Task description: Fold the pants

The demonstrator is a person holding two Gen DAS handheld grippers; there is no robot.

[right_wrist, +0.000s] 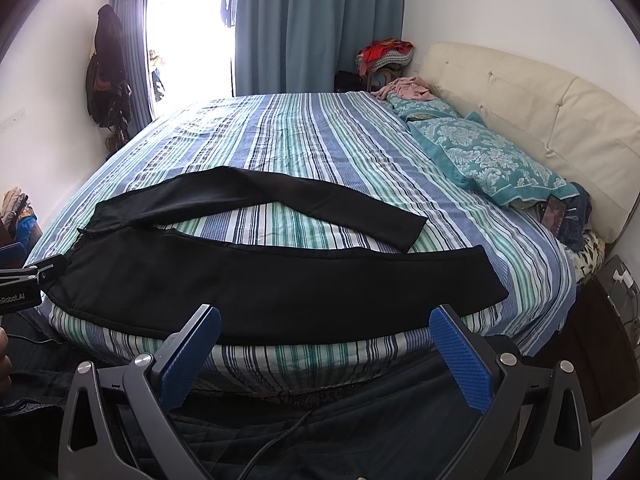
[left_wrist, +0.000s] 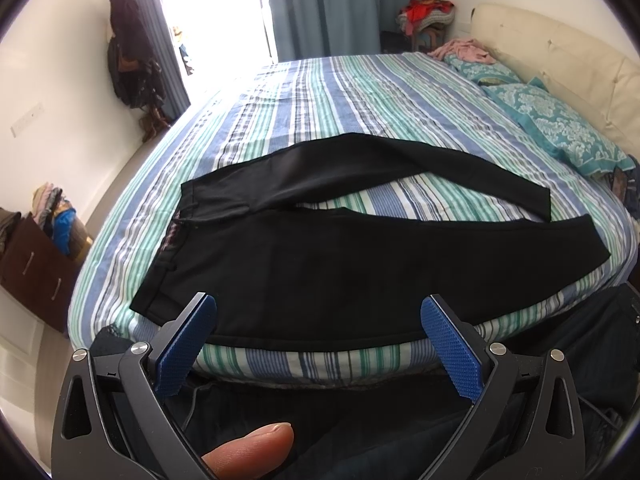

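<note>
Black pants (left_wrist: 360, 276) lie spread flat on the striped bedsheet (left_wrist: 320, 100), along the near edge of the bed, waistband toward the left corner, legs running off to the right. The two legs split apart in a narrow V, the far leg angling toward the teal pillows (right_wrist: 492, 160) by the cream headboard (right_wrist: 540, 112), the near leg hugging the bed's edge.

The left tool (left_wrist: 319, 344) hovers just off that near edge, released, its blue pads (left_wrist: 188, 344) spread wide and gripping nothing; the seat and upper near leg sit right ahead of it. A fingertip (left_wrist: 256, 448) shows beneath it.

The right tool (right_wrist: 325, 350) is likewise splayed and empty, hanging off the near edge, with the near leg's lower stretch directly ahead. Neither tool touches the fabric. At the left rim of the right view, part of the other tool's frame peeks in beside the waistband.
</note>
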